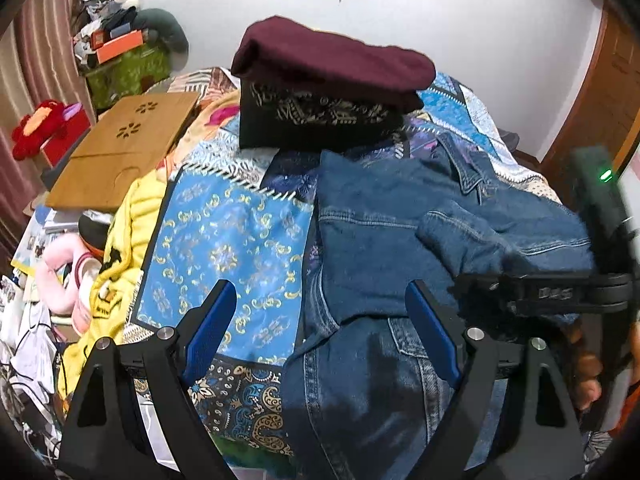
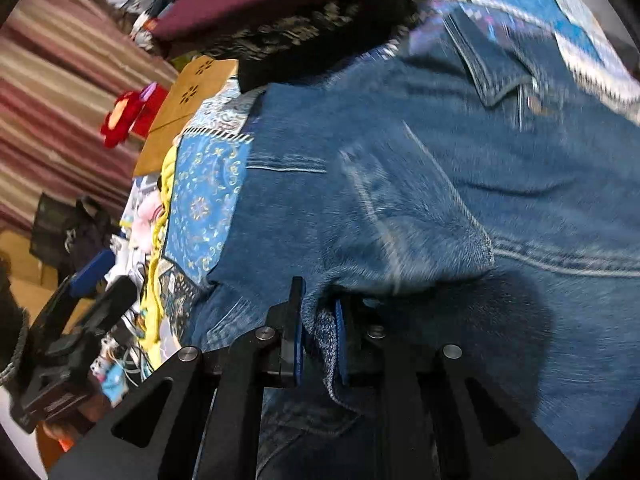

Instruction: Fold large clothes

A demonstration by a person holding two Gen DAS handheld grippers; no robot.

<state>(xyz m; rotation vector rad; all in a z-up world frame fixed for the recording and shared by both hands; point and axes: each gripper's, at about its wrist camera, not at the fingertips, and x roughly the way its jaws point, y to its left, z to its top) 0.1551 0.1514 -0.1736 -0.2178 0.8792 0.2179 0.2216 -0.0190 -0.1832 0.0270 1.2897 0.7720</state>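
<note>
A blue denim jacket [image 1: 400,240] lies on the patterned blue bedspread [image 1: 224,240], partly folded, its collar [image 1: 468,172] toward the far side. My left gripper [image 1: 320,300] is open and empty, hovering above the jacket's near left edge. My right gripper [image 2: 318,320] is shut on a fold of the denim jacket [image 2: 400,184], fabric pinched between its blue pads. The right gripper also shows in the left wrist view [image 1: 560,292], at the jacket's right side. The left gripper shows at the left in the right wrist view [image 2: 80,292].
A stack of folded clothes, maroon [image 1: 332,60] over black patterned [image 1: 316,124], sits beyond the jacket. A wooden lap tray [image 1: 124,148], yellow cloth [image 1: 124,248] and clutter lie along the bed's left. A wooden door [image 1: 600,92] stands at the right.
</note>
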